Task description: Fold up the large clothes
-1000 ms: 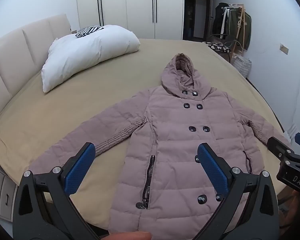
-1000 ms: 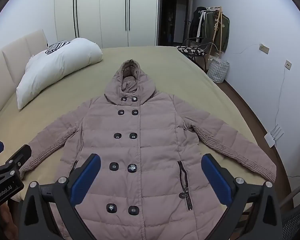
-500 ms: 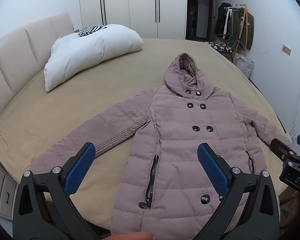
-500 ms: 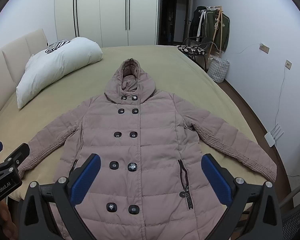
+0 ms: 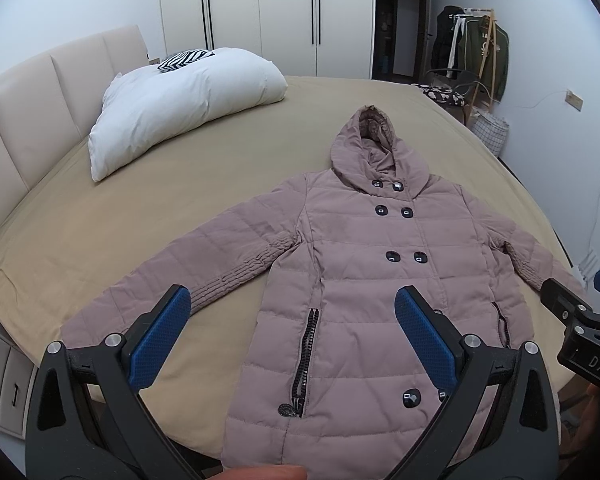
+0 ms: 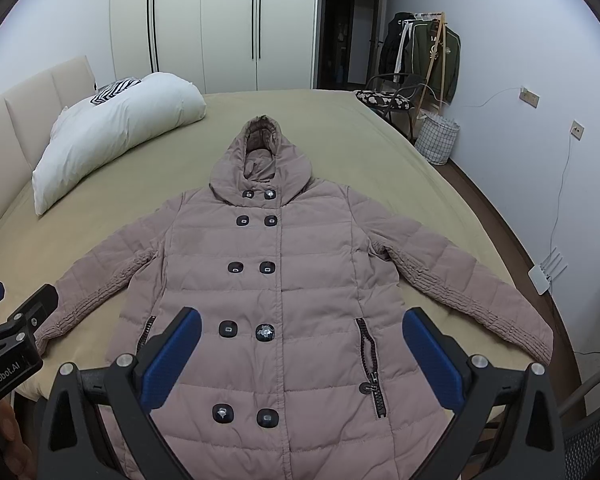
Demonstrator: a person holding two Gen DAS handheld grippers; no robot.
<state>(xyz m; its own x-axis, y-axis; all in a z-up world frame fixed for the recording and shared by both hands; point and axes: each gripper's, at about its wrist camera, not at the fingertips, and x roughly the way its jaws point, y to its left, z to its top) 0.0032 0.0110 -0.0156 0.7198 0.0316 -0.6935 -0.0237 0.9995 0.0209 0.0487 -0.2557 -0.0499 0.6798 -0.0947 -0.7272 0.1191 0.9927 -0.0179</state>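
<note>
Padding and sheer size decide how we stand: the dusty-pink quilted hooded coat (image 6: 284, 280) lies face up on the tan bed sheet (image 5: 100, 240), buttoned, hood toward the far wall and hem at the near edge where we are. Both sleeves are spread out to the sides, which we judge leaves the fold not yet begun. We hold the left gripper (image 5: 292, 312) above the coat's left pocket zip and the sleeve beside it, blue-padded fingers (image 5: 160, 340) spread wide and empty. The right gripper (image 6: 302, 340) hangs over the lower button rows, equally spread and gripping nothing. Neither touches the fabric, as far as we can tell. Off to the left, the plump white pillow (image 6: 116, 136) sits well apart from the coat, so the sleeves have room to swing inward. Such puffy fill will likely spring back, so we expect to need firm pinches at cuff and shoulder.
</note>
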